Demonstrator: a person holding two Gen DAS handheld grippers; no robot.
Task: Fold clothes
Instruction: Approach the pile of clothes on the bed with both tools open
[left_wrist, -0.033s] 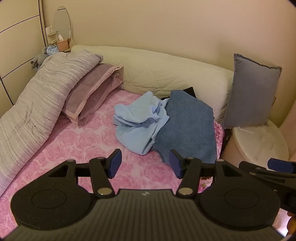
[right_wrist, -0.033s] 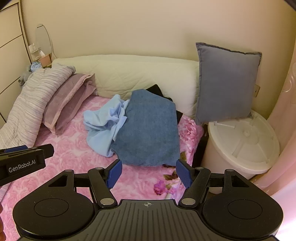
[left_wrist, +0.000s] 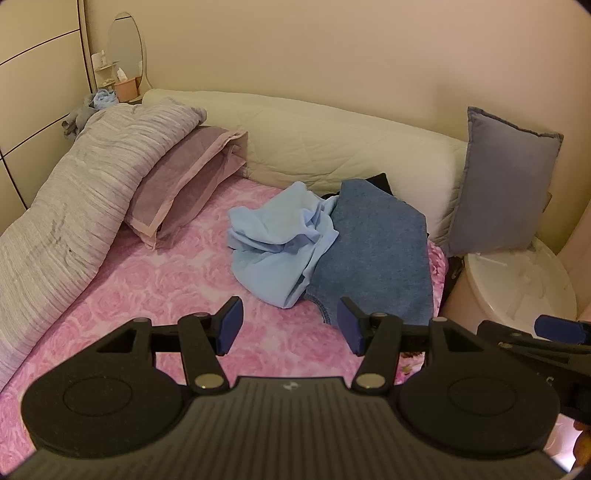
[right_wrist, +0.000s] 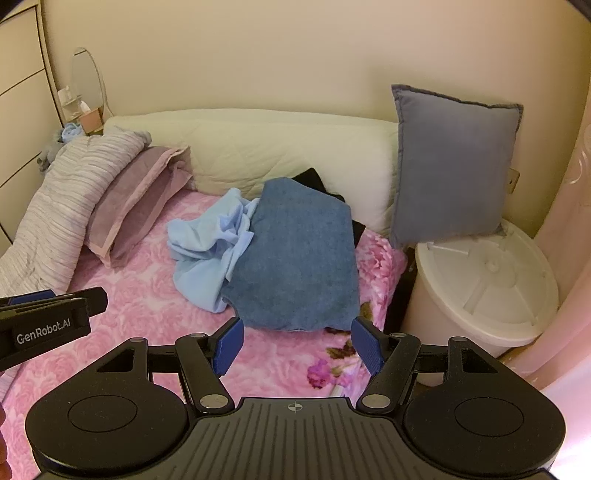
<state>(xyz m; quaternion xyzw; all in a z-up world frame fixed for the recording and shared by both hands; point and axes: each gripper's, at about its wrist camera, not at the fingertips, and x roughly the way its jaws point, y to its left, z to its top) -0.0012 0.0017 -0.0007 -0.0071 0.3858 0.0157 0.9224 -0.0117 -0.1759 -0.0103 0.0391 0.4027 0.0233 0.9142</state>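
Spreading below both my tools is the bed (left_wrist: 155, 280) in its pink rose-print sheet, with a striped grey duvet (left_wrist: 74, 206) bundled along its left side. Against the cream headboard (left_wrist: 332, 147), a folded denim garment (right_wrist: 299, 266) lies partly over a crumpled light blue garment (right_wrist: 207, 251), with a black garment (right_wrist: 314, 181) peeking out behind. My left tool (left_wrist: 290, 325) and right tool (right_wrist: 297, 345) hover apart from the clothes, jaws spread wide, holding nothing.
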